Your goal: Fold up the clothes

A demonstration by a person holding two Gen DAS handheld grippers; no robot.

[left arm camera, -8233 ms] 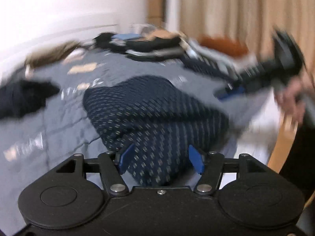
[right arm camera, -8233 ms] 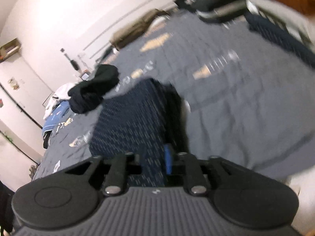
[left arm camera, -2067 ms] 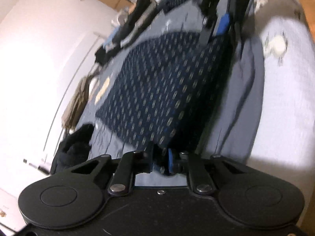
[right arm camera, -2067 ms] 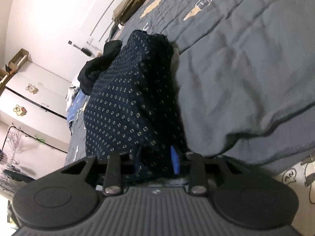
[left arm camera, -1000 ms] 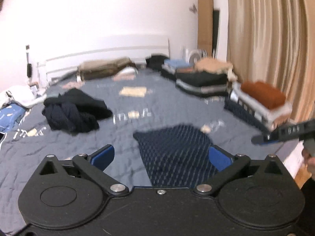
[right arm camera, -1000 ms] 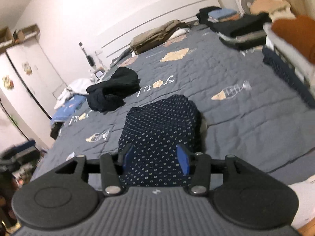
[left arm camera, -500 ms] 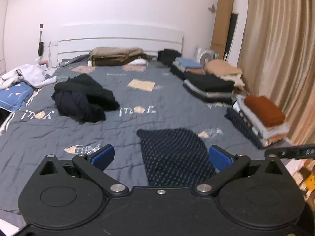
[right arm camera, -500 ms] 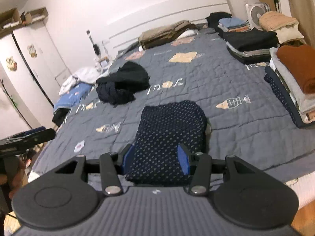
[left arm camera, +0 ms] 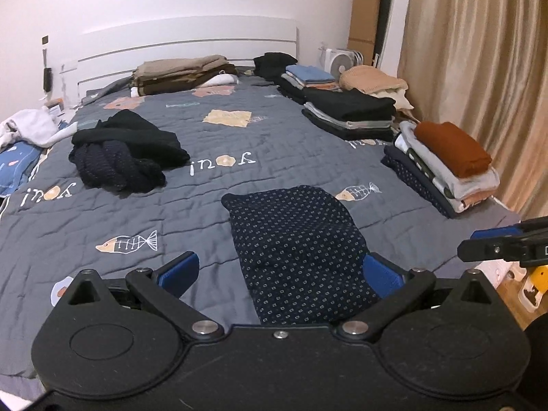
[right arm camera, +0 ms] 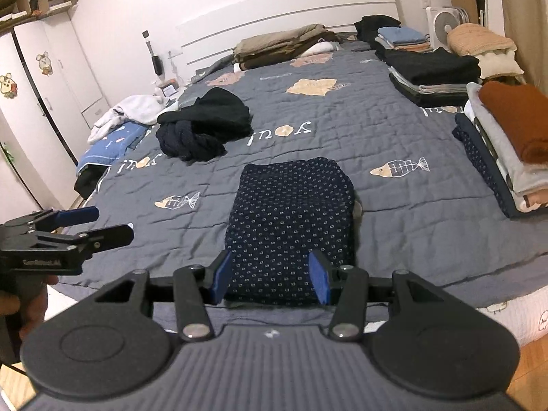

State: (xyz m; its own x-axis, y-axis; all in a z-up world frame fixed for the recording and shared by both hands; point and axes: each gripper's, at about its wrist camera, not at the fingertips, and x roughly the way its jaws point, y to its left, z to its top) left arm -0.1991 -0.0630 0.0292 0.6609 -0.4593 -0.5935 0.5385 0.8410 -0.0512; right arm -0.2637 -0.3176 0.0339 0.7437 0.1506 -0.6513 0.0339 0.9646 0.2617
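Your fingers hold nothing: the left gripper (left arm camera: 279, 272) stands wide apart, the right gripper (right arm camera: 270, 279) half-spread, both hovering short of the folded dotted navy garment (right arm camera: 291, 219) lying flat at the near edge of the bed (left arm camera: 85, 212). That fold looks finished, so you likely carry it to the rust-topped stack (left arm camera: 445, 167) right of it, or fetch the one crumpled dark heap (left arm camera: 125, 152) far left of it. Four folded stacks, one heap.

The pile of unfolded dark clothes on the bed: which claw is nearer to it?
Left, probably. The left claw sits on the same side of the bed as the dark pile; the right claw is across the folded navy garment.
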